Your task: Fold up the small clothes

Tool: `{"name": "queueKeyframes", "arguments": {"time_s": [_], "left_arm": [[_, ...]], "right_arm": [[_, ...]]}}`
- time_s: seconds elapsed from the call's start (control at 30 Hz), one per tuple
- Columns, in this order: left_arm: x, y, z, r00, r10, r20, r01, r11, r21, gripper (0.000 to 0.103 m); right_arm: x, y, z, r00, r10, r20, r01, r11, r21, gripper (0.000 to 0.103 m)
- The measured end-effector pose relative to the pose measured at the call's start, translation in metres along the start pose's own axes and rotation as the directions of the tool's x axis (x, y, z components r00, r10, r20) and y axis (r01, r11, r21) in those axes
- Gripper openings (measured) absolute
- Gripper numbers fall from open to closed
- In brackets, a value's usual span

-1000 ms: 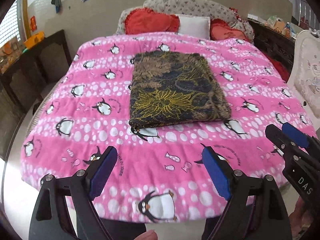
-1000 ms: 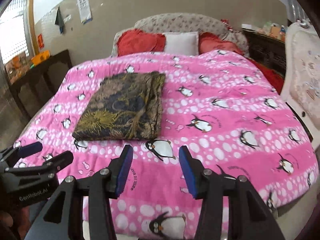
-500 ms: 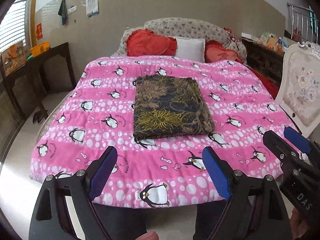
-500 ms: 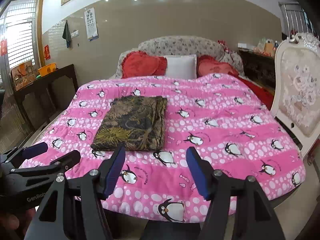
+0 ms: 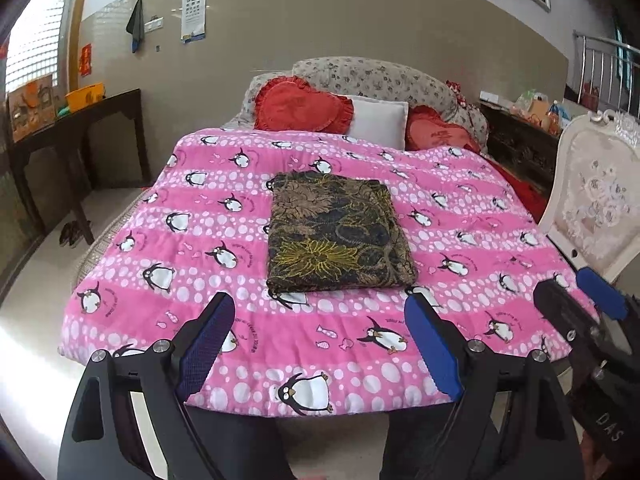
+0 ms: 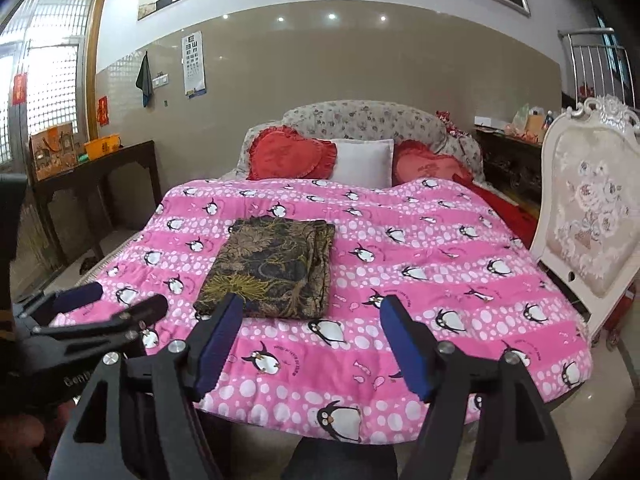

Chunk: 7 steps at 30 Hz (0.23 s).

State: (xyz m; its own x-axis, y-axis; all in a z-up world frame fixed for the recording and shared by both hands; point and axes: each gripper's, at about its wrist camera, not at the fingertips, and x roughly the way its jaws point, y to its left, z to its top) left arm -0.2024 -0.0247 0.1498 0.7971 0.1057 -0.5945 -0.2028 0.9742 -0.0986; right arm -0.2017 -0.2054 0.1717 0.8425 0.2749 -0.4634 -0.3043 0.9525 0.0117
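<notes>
A dark cloth with a gold floral pattern [image 5: 336, 232] lies folded into a flat rectangle on the pink penguin bedspread [image 5: 200, 240]; it also shows in the right wrist view [image 6: 272, 268]. My left gripper [image 5: 320, 340] is open and empty, held back from the bed's near edge, well short of the cloth. My right gripper [image 6: 312, 340] is open and empty too, also off the bed's near edge. Each gripper shows at the side of the other's view: the right gripper [image 5: 580, 300] and the left gripper [image 6: 104, 304].
Red heart cushions [image 5: 300, 104] and a white pillow [image 5: 376, 120] lie at the headboard. A dark wooden side table [image 5: 72, 136] stands at the left. A white upholstered chair [image 6: 588, 216] stands close to the bed's right side. Floor lies between me and the bed.
Both grippers have pulled back and up from the bed, so the whole bed and wall show. The folded cloth has not moved. Both stay open.
</notes>
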Motion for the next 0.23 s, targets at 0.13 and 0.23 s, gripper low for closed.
{"name": "queueKeyframes", "arguments": {"time_s": [0.13,0.23], "left_arm": [[-0.002,0.006,-0.007,1.000,0.010,0.024,-0.009,1.000,-0.020,0.070],[0.000,0.006,-0.011,0.999,0.028,0.020,-0.028,1.000,-0.008,0.070]], "right_arm": [[0.006,-0.001,-0.004,0.999,-0.026,-0.028,0.026,1.000,-0.009,0.075],[0.011,-0.002,-0.008,0.998,-0.033,-0.048,0.033,0.999,-0.005,0.075]]}}
